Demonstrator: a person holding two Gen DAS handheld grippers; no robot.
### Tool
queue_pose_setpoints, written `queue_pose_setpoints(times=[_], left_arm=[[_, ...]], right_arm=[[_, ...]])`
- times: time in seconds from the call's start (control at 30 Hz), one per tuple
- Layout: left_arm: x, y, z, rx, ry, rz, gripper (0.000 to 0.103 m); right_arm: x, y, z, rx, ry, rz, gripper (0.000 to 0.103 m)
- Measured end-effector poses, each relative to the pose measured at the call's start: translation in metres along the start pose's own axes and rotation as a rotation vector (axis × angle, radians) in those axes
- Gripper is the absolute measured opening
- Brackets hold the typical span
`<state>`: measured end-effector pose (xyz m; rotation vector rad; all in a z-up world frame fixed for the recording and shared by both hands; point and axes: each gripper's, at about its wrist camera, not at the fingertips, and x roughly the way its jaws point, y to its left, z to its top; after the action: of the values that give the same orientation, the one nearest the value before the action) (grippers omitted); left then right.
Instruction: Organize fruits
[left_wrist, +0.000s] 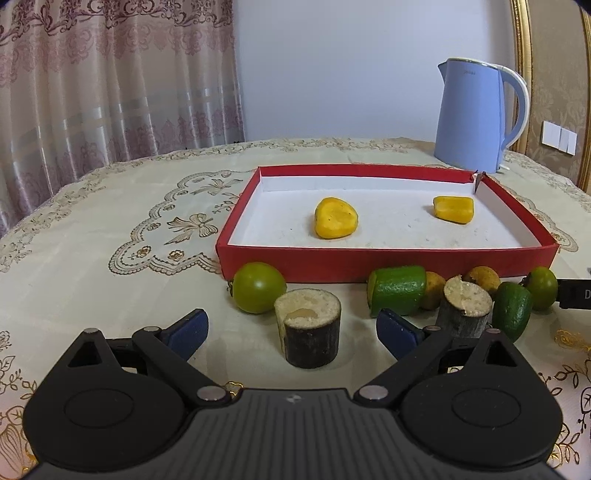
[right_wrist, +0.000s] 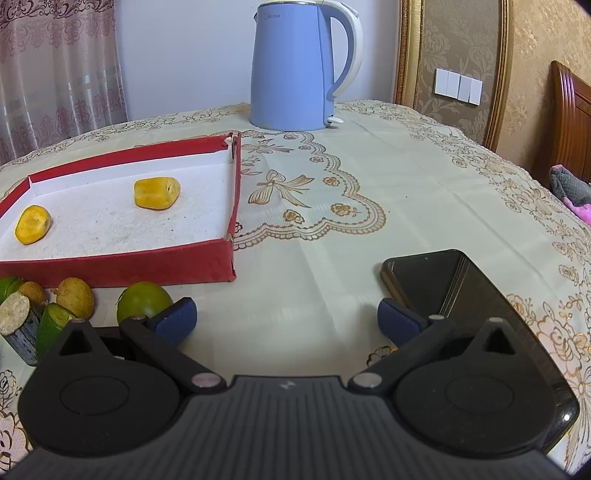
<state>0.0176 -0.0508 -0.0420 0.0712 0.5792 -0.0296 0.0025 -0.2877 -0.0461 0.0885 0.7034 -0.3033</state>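
Observation:
A red box (left_wrist: 384, 264) with a white floor holds two yellow fruit pieces (left_wrist: 335, 218) (left_wrist: 453, 208); it also shows in the right wrist view (right_wrist: 122, 267). In front of it lie a round green fruit (left_wrist: 258, 287), a dark sugarcane stub (left_wrist: 309, 332), a green cut fruit (left_wrist: 397, 291), a second stub (left_wrist: 464, 306), brown fruits (left_wrist: 482, 277) and more green fruits (left_wrist: 512, 310). My left gripper (left_wrist: 291, 332) is open, its fingers either side of the near stub. My right gripper (right_wrist: 286, 319) is open and empty over bare cloth, beside a green fruit (right_wrist: 143, 301).
A blue kettle (left_wrist: 471, 114) stands behind the box's far right corner. A black phone (right_wrist: 458, 291) lies by my right gripper's right finger. A patterned cloth covers the table; a curtain hangs at left and a wooden chair stands at far right.

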Motion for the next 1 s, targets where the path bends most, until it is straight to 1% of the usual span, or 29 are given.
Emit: queue_pose_setpoints(times=[0.1, 0.17, 0.2, 0.23, 0.27, 0.3, 0.33, 0.37, 0.5, 0.63, 0.73, 0.87, 0.9, 0.93, 1.0], left_arm=[[0.001, 0.0, 0.0, -0.001, 0.007, -0.008, 0.085], [0.005, 0.002, 0.0, -0.009, 0.035, -0.022, 0.059], [0.006, 0.003, 0.0, -0.016, 0.04, -0.031, 0.059], [0.005, 0.004, 0.0, -0.02, 0.036, -0.031, 0.054], [0.005, 0.005, -0.001, -0.023, 0.034, -0.039, 0.045], [0.004, 0.005, -0.001, -0.025, 0.033, -0.047, 0.043], [0.004, 0.006, -0.001, -0.028, 0.03, -0.054, 0.037], [0.004, 0.006, -0.001, -0.031, 0.028, -0.058, 0.033], [0.003, 0.01, -0.001, -0.053, 0.025, -0.076, 0.033], [0.001, 0.012, -0.002, -0.066, 0.008, -0.119, 0.033], [-0.002, 0.014, -0.002, -0.075, -0.013, -0.131, 0.033], [-0.003, 0.014, -0.002, -0.079, -0.021, -0.13, 0.033], [-0.003, 0.014, -0.002, -0.081, -0.021, -0.127, 0.033], [-0.003, 0.014, -0.002, -0.084, -0.022, -0.125, 0.033], [-0.003, 0.016, -0.002, -0.089, -0.023, -0.126, 0.033]], right_arm=[[0.0, 0.0, 0.0, 0.0, 0.0, 0.0, 0.103], [0.0, 0.0, 0.0, 0.0, 0.0, 0.0, 0.103], [0.0, 0.0, 0.0, 0.0, 0.0, 0.0, 0.103], [0.0, 0.0, 0.0, 0.0, 0.0, 0.0, 0.103], [0.0, 0.0, 0.0, 0.001, 0.0, 0.0, 0.103], [0.0, 0.0, 0.0, 0.001, 0.0, 0.0, 0.103], [0.0, 0.0, 0.0, 0.0, 0.0, 0.0, 0.103], [0.0, 0.0, 0.0, 0.001, 0.0, 0.0, 0.103], [0.0, 0.0, 0.0, -0.001, -0.001, 0.001, 0.103], [0.0, 0.0, 0.0, -0.001, -0.001, 0.001, 0.103], [0.0, 0.0, 0.0, -0.001, -0.001, 0.001, 0.103], [-0.001, -0.001, 0.0, 0.006, -0.005, 0.01, 0.103], [-0.003, -0.004, -0.001, 0.022, -0.015, 0.032, 0.103], [-0.005, -0.007, -0.001, 0.039, -0.03, 0.074, 0.103], [-0.012, -0.021, -0.004, 0.098, -0.083, 0.202, 0.103]])
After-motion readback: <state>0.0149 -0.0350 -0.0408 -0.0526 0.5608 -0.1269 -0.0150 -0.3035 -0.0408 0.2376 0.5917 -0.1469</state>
